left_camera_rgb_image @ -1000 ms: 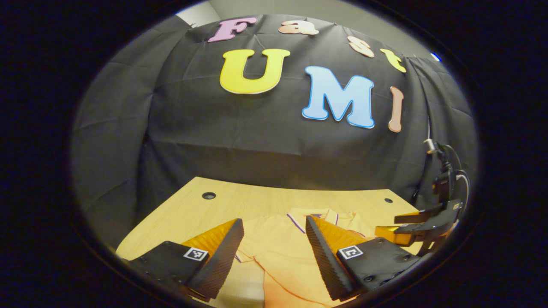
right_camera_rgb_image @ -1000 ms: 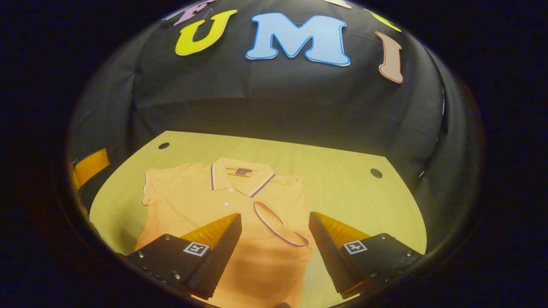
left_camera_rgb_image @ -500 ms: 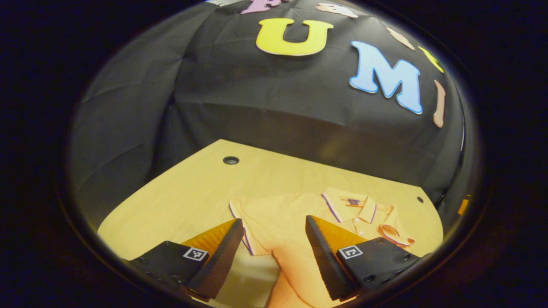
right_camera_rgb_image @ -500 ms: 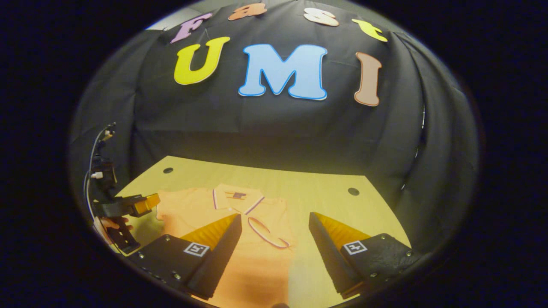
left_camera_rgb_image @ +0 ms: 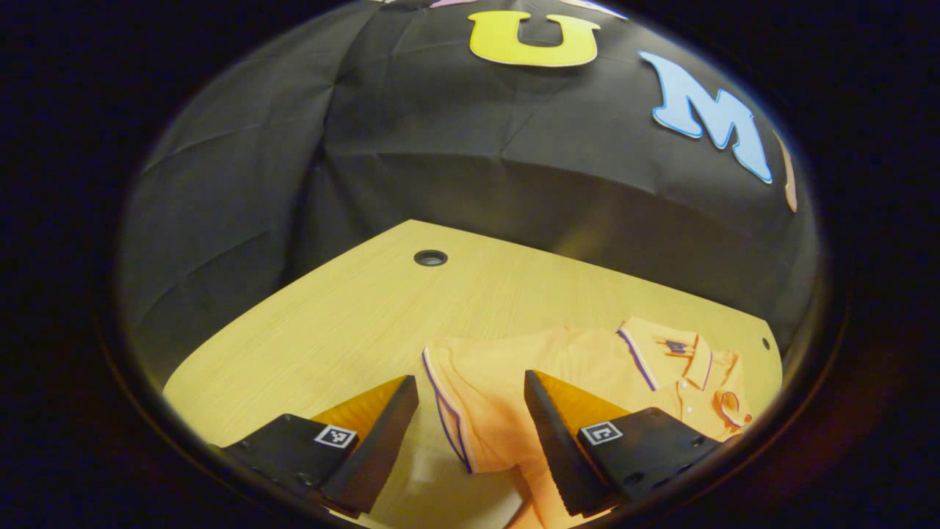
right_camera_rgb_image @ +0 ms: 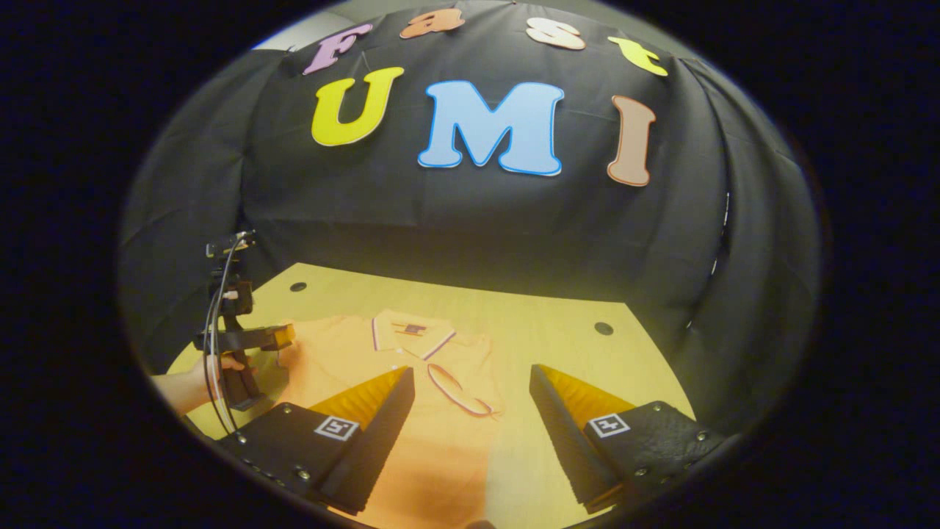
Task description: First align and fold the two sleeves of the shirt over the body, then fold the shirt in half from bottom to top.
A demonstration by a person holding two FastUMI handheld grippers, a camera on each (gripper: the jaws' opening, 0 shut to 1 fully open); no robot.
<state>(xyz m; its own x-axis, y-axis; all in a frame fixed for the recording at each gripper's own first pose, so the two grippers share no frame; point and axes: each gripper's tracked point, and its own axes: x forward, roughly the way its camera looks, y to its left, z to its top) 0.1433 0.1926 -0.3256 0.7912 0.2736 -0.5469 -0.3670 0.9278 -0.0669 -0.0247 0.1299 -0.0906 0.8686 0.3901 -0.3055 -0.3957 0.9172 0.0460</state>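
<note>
**Left gripper swung toward the unfolded sleeve**

Since the earlier frames, the left gripper (left_camera_rgb_image: 470, 433) had turned leftward, so that the shirt's (left_camera_rgb_image: 587, 367) unfolded sleeve (left_camera_rgb_image: 459, 397) lay between its fingers instead of the chest. Its jaws stood wide apart, gripping nothing; the striped sleeve cuff ran through the gap, and whether the fingertips touched cloth could not be told. The right gripper (right_camera_rgb_image: 472, 426) had meanwhile drawn back from the shirt (right_camera_rgb_image: 382, 353), its jaws likewise wide apart and empty above the lower body of the garment. Beyond them, the other sleeve (right_camera_rgb_image: 459, 386) lay folded over the chest, below the collar (right_camera_rgb_image: 411, 339). The shirt lay flat on the wooden table (right_camera_rgb_image: 558, 330), collar toward the far edge. Left of the shirt, a hand (right_camera_rgb_image: 220, 364) held the left gripper at the sleeve.
</note>
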